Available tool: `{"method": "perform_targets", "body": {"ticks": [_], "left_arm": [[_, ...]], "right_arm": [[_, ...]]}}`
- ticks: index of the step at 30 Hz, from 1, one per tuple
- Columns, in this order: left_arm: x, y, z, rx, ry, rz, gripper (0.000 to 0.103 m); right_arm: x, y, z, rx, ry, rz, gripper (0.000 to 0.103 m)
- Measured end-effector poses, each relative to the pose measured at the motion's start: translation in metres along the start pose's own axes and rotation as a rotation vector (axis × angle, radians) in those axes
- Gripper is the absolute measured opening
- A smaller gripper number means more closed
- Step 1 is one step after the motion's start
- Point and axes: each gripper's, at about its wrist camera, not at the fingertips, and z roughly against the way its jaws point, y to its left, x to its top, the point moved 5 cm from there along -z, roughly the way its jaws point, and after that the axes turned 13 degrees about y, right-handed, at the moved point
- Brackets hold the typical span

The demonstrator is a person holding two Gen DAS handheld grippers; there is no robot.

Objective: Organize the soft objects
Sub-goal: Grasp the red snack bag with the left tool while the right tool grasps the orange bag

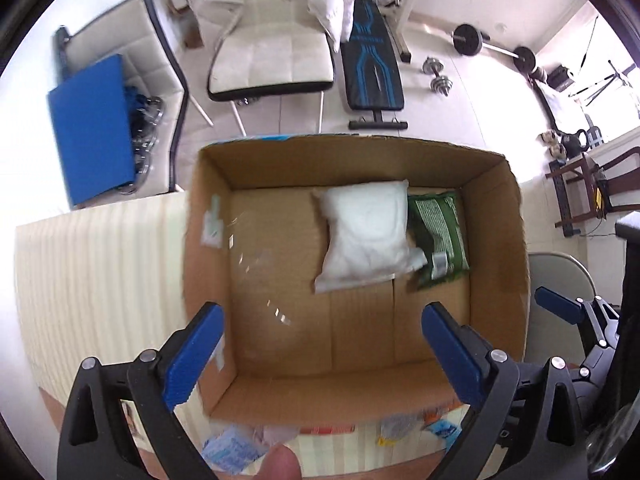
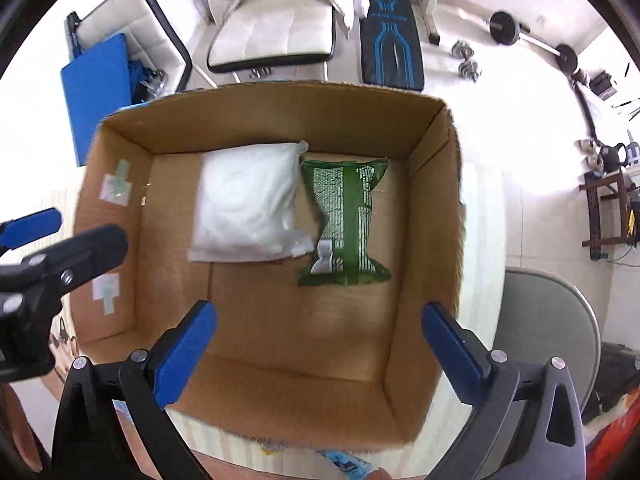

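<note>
An open cardboard box (image 1: 208,248) (image 2: 436,208) stands on a cream striped tabletop. Inside lie a white soft pouch (image 1: 366,232) (image 2: 248,204) and a green packet (image 1: 438,236) (image 2: 346,220), side by side at the far right of the floor. My left gripper (image 1: 322,356) is open and empty above the box's near wall. My right gripper (image 2: 320,354) is open and empty above the box's near side. The left gripper's body also shows at the left of the right wrist view (image 2: 60,264).
Small blue and white packets (image 1: 232,450) (image 2: 344,460) lie on the table (image 1: 100,272) in front of the box. Beyond stand white chairs (image 1: 272,52), a blue pad (image 1: 94,128), a weight bench (image 1: 374,60) and dumbbells. A grey folding chair (image 2: 548,332) is at the right.
</note>
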Motion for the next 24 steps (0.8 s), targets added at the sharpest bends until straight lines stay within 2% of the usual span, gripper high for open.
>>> {"method": "perform_targets", "body": {"ticks": [3, 9, 14, 18, 19, 20, 21, 22, 23, 24], "left_arm": [[-0.025, 0.002, 0.018, -0.004, -0.038, 0.012, 0.101], [-0.08, 0.01, 0.051, 0.012, -0.13, 0.056, 0.101], [-0.129, 0.028, 0.048, 0.09, -0.177, 0.124, 0.101], [-0.161, 0.047, 0.003, 0.035, -0.094, 0.196, 0.101], [-0.167, 0.05, -0.009, 0.025, -0.072, 0.206, 0.097], [-0.171, 0.05, -0.025, 0.015, -0.038, 0.21, 0.086], [-0.177, 0.048, -0.036, 0.009, -0.013, 0.205, 0.08], [-0.178, 0.044, -0.053, -0.002, 0.027, 0.191, 0.069], [-0.178, 0.038, -0.068, -0.012, 0.062, 0.174, 0.063], [-0.177, 0.033, -0.076, -0.015, 0.077, 0.165, 0.062]], "right_arm": [[-0.015, 0.01, 0.013, 0.033, -0.032, 0.016, 0.103], [-0.067, 0.026, 0.045, 0.087, -0.102, 0.064, 0.103], [-0.11, 0.016, 0.046, 0.157, -0.117, 0.049, 0.103], [-0.145, -0.011, 0.023, 0.193, -0.088, -0.015, 0.103], [-0.152, -0.018, 0.015, 0.194, -0.079, -0.039, 0.103], [-0.157, -0.025, 0.006, 0.195, -0.07, -0.063, 0.103], [-0.163, -0.034, -0.008, 0.199, -0.059, -0.096, 0.103], [-0.166, -0.04, -0.019, 0.201, -0.045, -0.117, 0.103], [-0.169, -0.045, -0.032, 0.202, -0.02, -0.138, 0.103], [-0.172, -0.051, -0.049, 0.213, 0.014, -0.166, 0.103]]}}
